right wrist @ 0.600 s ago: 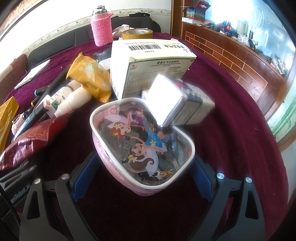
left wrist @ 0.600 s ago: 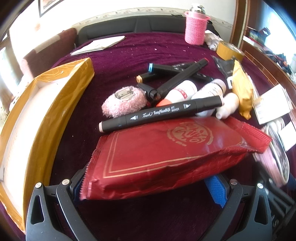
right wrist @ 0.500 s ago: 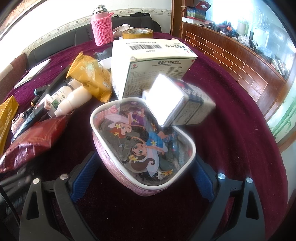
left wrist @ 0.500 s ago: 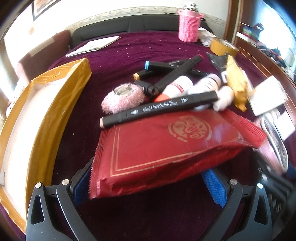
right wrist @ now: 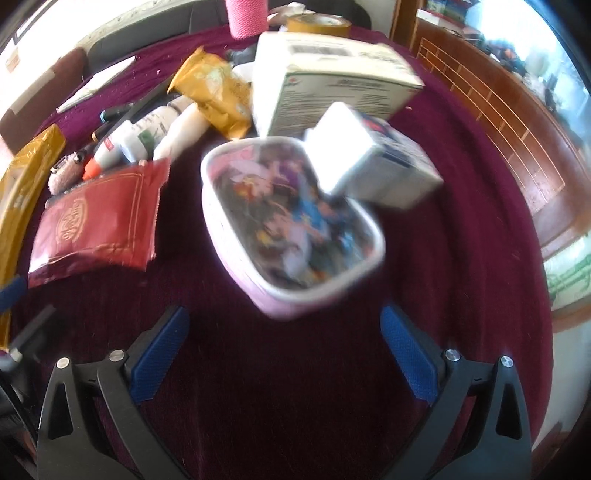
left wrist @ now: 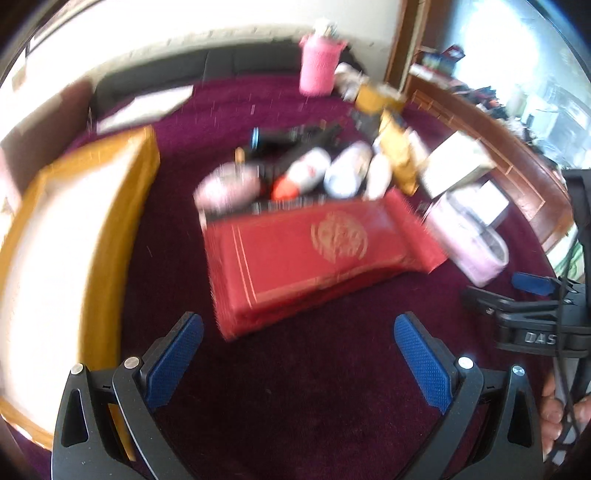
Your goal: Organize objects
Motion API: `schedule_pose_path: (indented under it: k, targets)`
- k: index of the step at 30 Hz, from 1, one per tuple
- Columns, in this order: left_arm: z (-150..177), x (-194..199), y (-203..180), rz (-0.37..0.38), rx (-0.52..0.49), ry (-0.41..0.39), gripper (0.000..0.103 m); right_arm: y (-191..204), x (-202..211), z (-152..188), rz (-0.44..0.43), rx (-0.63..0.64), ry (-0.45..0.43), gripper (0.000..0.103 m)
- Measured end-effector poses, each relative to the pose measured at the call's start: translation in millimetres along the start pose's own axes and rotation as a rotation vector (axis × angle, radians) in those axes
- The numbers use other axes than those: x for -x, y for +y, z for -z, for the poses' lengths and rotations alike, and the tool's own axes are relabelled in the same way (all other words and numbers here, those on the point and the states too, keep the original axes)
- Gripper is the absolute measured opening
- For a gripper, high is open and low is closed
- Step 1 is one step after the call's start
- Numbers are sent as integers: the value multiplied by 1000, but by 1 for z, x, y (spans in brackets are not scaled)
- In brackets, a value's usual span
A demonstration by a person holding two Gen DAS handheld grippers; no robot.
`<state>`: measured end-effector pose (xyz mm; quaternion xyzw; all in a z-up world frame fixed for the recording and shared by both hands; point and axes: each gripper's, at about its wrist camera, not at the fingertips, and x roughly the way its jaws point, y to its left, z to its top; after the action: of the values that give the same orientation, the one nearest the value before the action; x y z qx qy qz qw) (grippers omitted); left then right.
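Both claws released, empty: left claw point(left wrist: 298, 354) hovering just near of red foil packet point(left wrist: 295, 258), right claw point(right wrist: 284, 347) just near of pink cartoon-lidded tub point(right wrist: 291, 221). Packet flat on maroon velvet counter point(left wrist: 295, 398), long axis left-right, crinkled, gold-printed. Markers, bottles crowded far of packet; tape-wrapped box point(left wrist: 74, 236) left; small carton point(right wrist: 373, 162) leaning on tub's far rim.

Surface point(right wrist: 295, 387): covered in dark maroon velvet cloth. Lying directly on it: red foil packet point(right wrist: 99, 225), pink pencil case point(right wrist: 291, 225) with cartoon lid, white carton point(right wrist: 332, 85), yellow snack packet point(right wrist: 218, 92), pink knitted bottle sleeve point(left wrist: 317, 70), tape roll point(right wrist: 317, 24). Markers and glue bottles are clustered, blurred.
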<state>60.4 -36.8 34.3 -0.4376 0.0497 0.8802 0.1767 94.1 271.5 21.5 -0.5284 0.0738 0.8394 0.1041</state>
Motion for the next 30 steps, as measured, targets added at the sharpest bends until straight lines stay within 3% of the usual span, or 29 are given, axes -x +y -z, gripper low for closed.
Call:
schedule_pose_path:
  k: [4, 7, 10, 12, 14, 15, 16, 17, 18, 22, 25, 30]
  targets:
    - [-25, 7, -24, 26, -231, -52, 101, -21, 41, 16, -51, -44, -165, 103]
    - [-39, -8, -50, 35, -401, -70, 101, -35, 54, 19, -97, -114, -224, 103]
    - [-45, -41, -64, -4, -473, 3, 100, -45, 61, 23, -161, -171, -242, 103]
    - [-40, -56, -65, 63, -474, 103, 95, -48, 62, 24, -169, -182, -245, 103]
    - [-32, -46, -73, 106, -508, 87, 93, -49, 64, 20, -178, -188, -254, 103]
    - [-29, -36, -75, 178, -505, 92, 90, -51, 64, 19, -183, -192, -258, 103]
    - [-28, -28, -76, 253, -492, 109, 74, -54, 62, 18, -193, -201, -267, 103]
    - [-28, -20, -77, 327, -477, 135, 66, -60, 63, 21, -202, -206, -271, 103]
    - [-28, -12, -77, 370, -469, 145, 67, -62, 62, 20, -214, -211, -273, 103]
    - [-33, 7, -71, 266, -491, 46, 67, -68, 62, 21, -256, -204, -269, 103]
    - [-45, 7, -44, 195, -416, 37, 67, -63, 62, 18, -279, -174, -263, 103]
    - [-50, 15, -17, 240, -313, 29, 67, -64, 57, -11, -287, -161, -251, 103]
